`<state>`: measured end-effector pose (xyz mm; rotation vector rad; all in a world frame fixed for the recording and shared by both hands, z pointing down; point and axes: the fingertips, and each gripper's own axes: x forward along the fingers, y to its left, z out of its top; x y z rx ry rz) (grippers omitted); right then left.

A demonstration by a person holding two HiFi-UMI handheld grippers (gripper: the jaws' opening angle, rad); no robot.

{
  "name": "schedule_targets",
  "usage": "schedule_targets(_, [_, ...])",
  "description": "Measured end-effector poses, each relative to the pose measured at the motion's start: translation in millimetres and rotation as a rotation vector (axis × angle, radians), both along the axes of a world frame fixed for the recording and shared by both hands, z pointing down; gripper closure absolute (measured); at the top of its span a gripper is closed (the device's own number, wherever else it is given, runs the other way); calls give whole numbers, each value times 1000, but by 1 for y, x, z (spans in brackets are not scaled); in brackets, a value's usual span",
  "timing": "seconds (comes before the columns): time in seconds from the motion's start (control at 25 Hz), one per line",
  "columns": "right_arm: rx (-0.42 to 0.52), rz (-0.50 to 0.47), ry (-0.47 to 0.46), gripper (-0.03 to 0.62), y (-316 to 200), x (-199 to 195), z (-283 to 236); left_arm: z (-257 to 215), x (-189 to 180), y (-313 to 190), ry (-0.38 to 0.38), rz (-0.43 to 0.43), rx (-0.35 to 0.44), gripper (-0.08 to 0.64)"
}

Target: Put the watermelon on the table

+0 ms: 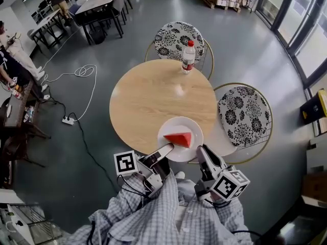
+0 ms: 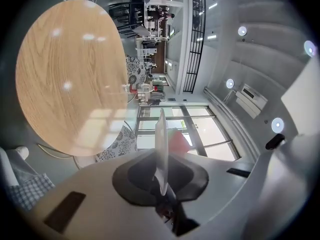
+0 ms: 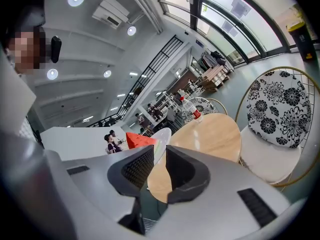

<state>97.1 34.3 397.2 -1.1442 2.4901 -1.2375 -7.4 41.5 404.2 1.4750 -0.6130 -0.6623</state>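
A red watermelon wedge [image 1: 179,138] lies on a white plate [image 1: 176,125] that hangs over the near edge of the round wooden table [image 1: 153,96]. My left gripper [image 1: 166,149] is shut on the plate's left rim. In the left gripper view the plate [image 2: 161,149] stands edge-on between the jaws, with the wedge [image 2: 177,141] behind it. My right gripper [image 1: 203,152] sits at the plate's near right rim. In the right gripper view a narrow gap shows between the jaws of the right gripper [image 3: 159,159]. The plate [image 3: 162,138] and the wedge [image 3: 139,140] lie just beyond the gap.
A water bottle [image 1: 188,56] stands at the table's far edge. Two floral-cushioned chairs [image 1: 179,40] [image 1: 242,111] flank the table at the back and the right. A power strip with cables [image 1: 68,120] lies on the floor at the left, near other tables and seated people.
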Motion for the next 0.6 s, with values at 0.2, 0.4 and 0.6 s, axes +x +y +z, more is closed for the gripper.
schedule_targets(0.2, [2, -15, -15, 509, -9, 3, 3, 1, 3, -6, -4, -21, 3, 531])
schedule_targets(0.4, [-1, -39, -18, 511, -10, -2, 4, 4, -2, -5, -5, -51, -2, 531])
schedule_targets(0.6, [-8, -38, -21, 511, -10, 0, 7, 8, 1, -4, -3, -54, -13, 531])
